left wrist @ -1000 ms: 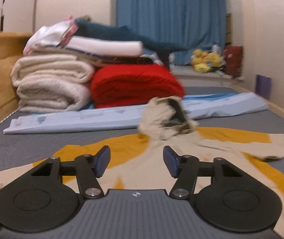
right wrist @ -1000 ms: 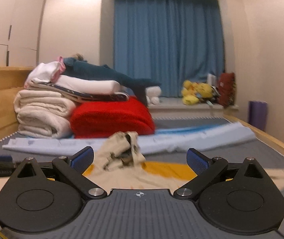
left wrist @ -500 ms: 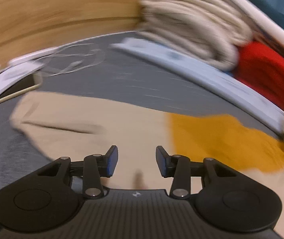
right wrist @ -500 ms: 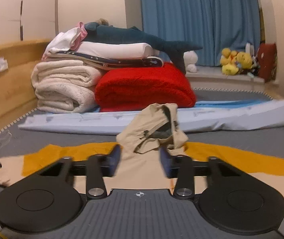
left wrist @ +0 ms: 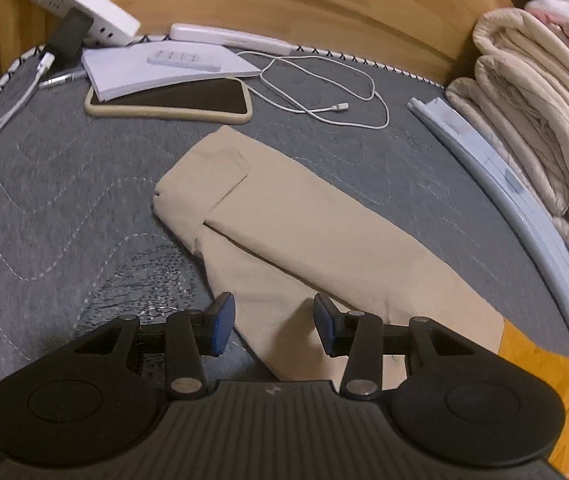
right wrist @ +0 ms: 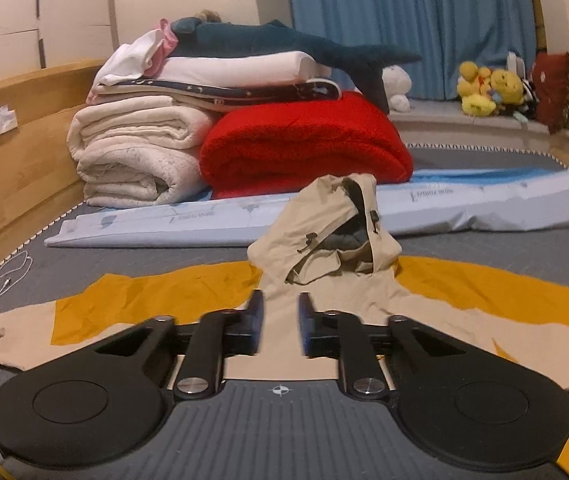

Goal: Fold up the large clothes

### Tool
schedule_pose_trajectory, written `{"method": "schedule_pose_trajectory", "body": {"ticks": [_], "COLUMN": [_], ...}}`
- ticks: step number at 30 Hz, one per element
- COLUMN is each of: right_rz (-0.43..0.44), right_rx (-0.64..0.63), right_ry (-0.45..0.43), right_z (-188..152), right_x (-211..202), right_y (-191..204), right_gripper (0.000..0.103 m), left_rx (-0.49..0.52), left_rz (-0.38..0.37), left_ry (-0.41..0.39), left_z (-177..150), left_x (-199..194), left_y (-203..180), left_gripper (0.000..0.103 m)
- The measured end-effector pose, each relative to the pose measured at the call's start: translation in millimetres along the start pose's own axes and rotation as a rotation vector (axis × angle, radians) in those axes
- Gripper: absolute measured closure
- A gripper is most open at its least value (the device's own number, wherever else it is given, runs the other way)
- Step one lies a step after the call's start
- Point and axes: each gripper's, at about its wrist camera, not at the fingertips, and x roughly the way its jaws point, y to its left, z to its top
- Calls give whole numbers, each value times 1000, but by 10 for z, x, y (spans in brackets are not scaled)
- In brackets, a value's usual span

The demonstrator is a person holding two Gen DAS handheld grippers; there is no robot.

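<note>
Left wrist view: left tool points steeply down at the bed, jaws about half apart, nothing pinched. Beige sleeve of the jacket lies flat on the grey quilted cover; its lower edge runs between the two pads, cuff end pointing away toward the phone and charging cable. Whether the pads touch cloth cannot be told.

Right wrist view: right tool jaws closing, a narrow gap left. Beige back panel of the jacket lies under and just ahead of the pads; no fold of cloth seen between them, so no grip yet. Hood stands crumpled just beyond; orange shoulder panels spread to either side.

Handling, judged: thin woven shell, light, limp, probably somewhat slick. It will sag and drag, not hold shape; a single layer may slip from the pads. Best holds: cuff hem or sleeve seam for the left tool, collar seam below the hood for the right, where the cloth is doubled.

Folded blankets stacked at the far side, well apart from the jacket.
</note>
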Motion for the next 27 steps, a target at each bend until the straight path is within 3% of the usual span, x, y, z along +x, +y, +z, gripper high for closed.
{"method": "schedule_pose_trajectory", "body": {"ticks": [1, 3, 5, 9, 11, 14, 15, 17, 20, 22, 24, 25, 27], "right_rz": [-2, -1, 0, -17, -28, -49, -55, -49, -47, -41, -39, -41, -42], "right_rx": [7, 21, 21, 2, 8, 26, 37, 59, 66, 68, 68, 65, 66], "right_ry": [5, 7, 1, -15, -16, -13, -6, 6, 16, 27, 31, 33, 37], "right_z": [8, 25, 44, 69, 77, 77, 79, 72, 50, 37, 28, 26, 21], "right_x": [10, 8, -20, -91, -111, -154, -167, -183, -197, -197, -200, -197, -201], "right_y": [-14, -47, -76, -171, -246, -378, -418, -476, -515, -531, -540, -541, -553], "right_gripper": [96, 100, 100, 100, 101, 101, 101, 100, 99, 93, 87, 86, 86], "left_rx": [-3, -5, -8, 7, 33, -47, -81, -116, -123, -159, -175, -169, -158], "left_rz": [1, 6, 27, 58, 33, 1, 4, 40, 82, 53, 1, -13, -15], "left_ry": [0, -3, -8, -90, -132, -55, -28, -23, -8, 16, -1, -5, -53], "left_z": [-23, -49, -58, -80, -81, -85, -99, -145, -213, -222, -178, -163, -148], "left_x": [-6, 2, 5, -134, -269, -356, -349, -331, -254, -159, -100, -94, -197], "left_y": [1, 25, 49, 10, -108, -168, -118, -10, 125, 182, 193, 177, 106], "left_gripper": [57, 73, 103, 103, 103, 102, 93, 59, 54, 55, 82, 103, 103]}}
